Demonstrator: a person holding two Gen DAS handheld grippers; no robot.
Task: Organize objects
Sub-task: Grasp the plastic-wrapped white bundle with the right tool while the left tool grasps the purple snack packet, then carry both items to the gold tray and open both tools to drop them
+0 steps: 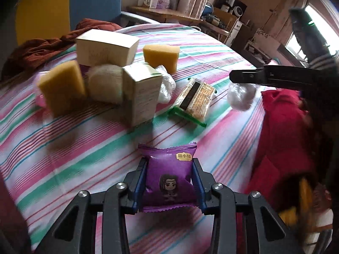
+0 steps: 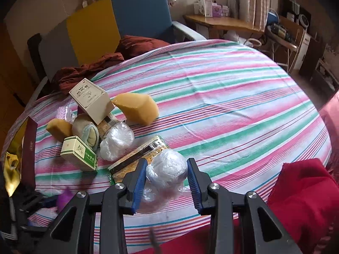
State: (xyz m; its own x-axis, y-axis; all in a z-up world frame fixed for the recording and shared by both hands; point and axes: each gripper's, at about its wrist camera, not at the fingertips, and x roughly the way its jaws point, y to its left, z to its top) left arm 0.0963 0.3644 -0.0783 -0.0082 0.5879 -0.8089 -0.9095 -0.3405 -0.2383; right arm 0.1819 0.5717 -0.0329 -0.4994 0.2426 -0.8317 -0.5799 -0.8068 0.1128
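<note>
Left gripper (image 1: 169, 165) clamping purple snack packet (image 1: 169, 180) above striped tablecloth (image 1: 63, 148). Right gripper (image 2: 167, 165) pinching crumpled clear plastic ball (image 2: 167, 167); from left wrist, showing side-on over cracker pack (image 1: 196, 99). Only right wrist showing green-labelled box (image 2: 79, 155), second plastic ball (image 2: 117, 140), maroon strip (image 2: 28, 148) at table edge.

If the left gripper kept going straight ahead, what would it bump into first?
The left gripper, holding the purple packet, would probably meet the cracker pack first, though depth is unclear.
</note>
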